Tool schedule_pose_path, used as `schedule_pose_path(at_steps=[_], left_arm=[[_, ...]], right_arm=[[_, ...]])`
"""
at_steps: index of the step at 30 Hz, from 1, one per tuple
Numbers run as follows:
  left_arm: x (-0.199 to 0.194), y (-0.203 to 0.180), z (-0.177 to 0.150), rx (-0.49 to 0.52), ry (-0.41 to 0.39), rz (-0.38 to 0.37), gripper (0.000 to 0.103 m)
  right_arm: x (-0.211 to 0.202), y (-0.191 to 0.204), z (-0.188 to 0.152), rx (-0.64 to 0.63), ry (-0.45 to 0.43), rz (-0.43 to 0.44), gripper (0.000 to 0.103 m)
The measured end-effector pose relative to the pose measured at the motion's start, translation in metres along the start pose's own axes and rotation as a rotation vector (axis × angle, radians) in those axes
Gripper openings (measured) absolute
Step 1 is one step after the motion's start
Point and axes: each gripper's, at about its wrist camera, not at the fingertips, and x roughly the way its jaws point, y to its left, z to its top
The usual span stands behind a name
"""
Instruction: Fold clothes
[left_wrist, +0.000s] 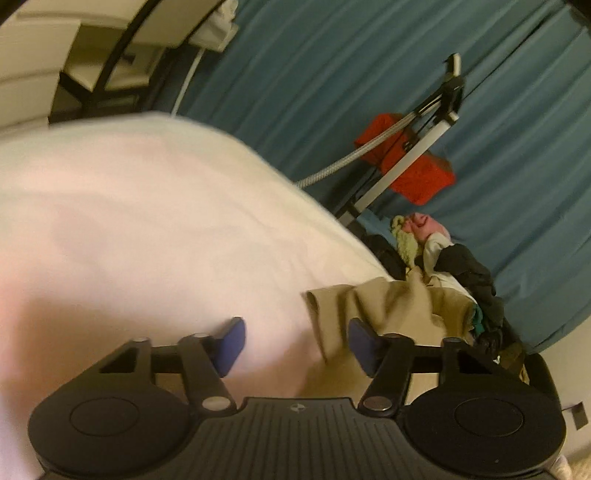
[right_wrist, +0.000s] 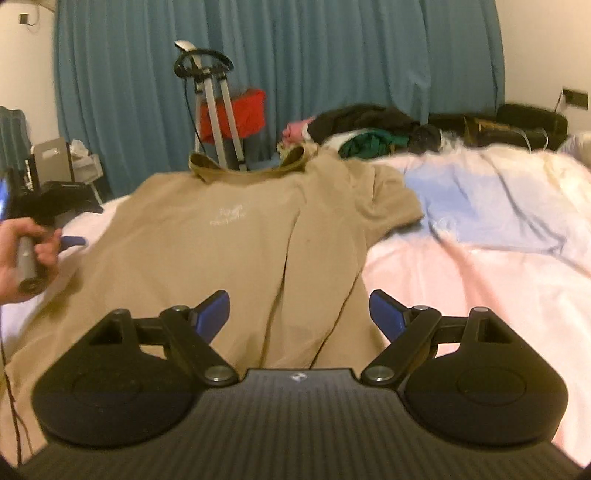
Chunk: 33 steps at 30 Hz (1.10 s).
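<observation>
A tan T-shirt (right_wrist: 236, 236) with a small white chest print lies spread face up on the pale bed (right_wrist: 480, 280), collar toward the curtain. My right gripper (right_wrist: 299, 314) is open and empty, low over the shirt's lower hem. My left gripper (left_wrist: 295, 343) is open and empty over the bed sheet (left_wrist: 129, 221), with the shirt's sleeve edge (left_wrist: 388, 306) by its right finger. In the right wrist view the left gripper (right_wrist: 72, 242) shows at the far left, held in a hand beside the shirt's left sleeve.
A heap of dark, green and pink clothes (right_wrist: 369, 129) lies at the bed's far edge. A garment steamer stand (right_wrist: 214, 110) and a red item (right_wrist: 243, 114) stand before the blue curtain (right_wrist: 332, 55). Boxes and clutter (right_wrist: 59, 166) sit at left.
</observation>
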Motion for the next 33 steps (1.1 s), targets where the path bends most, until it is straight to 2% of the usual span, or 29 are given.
schedule_pose_path(at_steps=[2, 3, 4, 6, 7, 8, 12, 15, 18, 20, 21, 22, 23, 25, 28, 33], left_arm=[[0.017, -0.002, 0.003, 0.019, -0.022, -0.023, 0.059], [0.026, -0.003, 0.005, 0.030, -0.034, -0.035, 0.053], [0.033, -0.006, 0.008, 0.058, -0.013, -0.045, 0.037], [0.047, -0.014, 0.014, 0.116, 0.034, -0.064, 0.022], [0.055, -0.017, 0.017, 0.145, 0.057, -0.073, 0.010], [0.060, -0.023, 0.021, 0.195, 0.090, -0.053, 0.005], [0.058, -0.041, 0.049, 0.294, 0.123, -0.005, 0.002], [0.046, -0.055, 0.084, 0.342, 0.043, 0.063, 0.002], [0.039, -0.076, 0.118, 0.373, -0.053, 0.184, 0.002], [0.033, -0.080, 0.133, 0.349, -0.116, 0.276, 0.004], [0.031, -0.079, 0.139, 0.312, -0.129, 0.289, 0.007], [0.029, -0.077, 0.144, 0.274, -0.140, 0.300, 0.014], [0.023, -0.071, 0.145, 0.234, -0.144, 0.282, 0.018], [0.012, -0.056, 0.141, 0.160, -0.113, 0.224, 0.045], [-0.013, -0.024, 0.120, 0.074, -0.028, 0.118, 0.055], [-0.035, 0.021, 0.056, -0.163, 0.150, -0.074, 0.068]], right_arm=[[0.012, -0.001, -0.002, 0.021, 0.037, 0.011, 0.084], [0.018, 0.000, -0.003, 0.022, 0.053, 0.011, 0.084], [0.024, 0.002, -0.004, 0.007, 0.064, 0.005, 0.084], [0.034, 0.007, -0.005, -0.025, 0.077, -0.004, 0.084], [0.036, 0.007, -0.005, -0.032, 0.078, -0.001, 0.084], [0.039, 0.008, -0.005, -0.039, 0.079, 0.002, 0.084], [0.045, 0.009, -0.004, -0.050, 0.084, 0.011, 0.084], [0.045, 0.007, -0.003, -0.035, 0.086, 0.013, 0.084], [0.045, 0.005, -0.003, -0.021, 0.087, 0.015, 0.084], [0.045, 0.004, -0.003, -0.011, 0.089, 0.017, 0.084], [0.045, 0.003, -0.003, -0.006, 0.089, 0.017, 0.084], [0.045, 0.002, -0.003, -0.003, 0.089, 0.018, 0.084], [0.045, 0.002, -0.003, -0.003, 0.087, 0.018, 0.084], [0.043, 0.002, -0.002, -0.005, 0.083, 0.018, 0.084], [0.041, 0.000, -0.001, -0.004, 0.076, 0.020, 0.084], [0.035, -0.001, -0.003, 0.010, 0.077, 0.028, 0.084]])
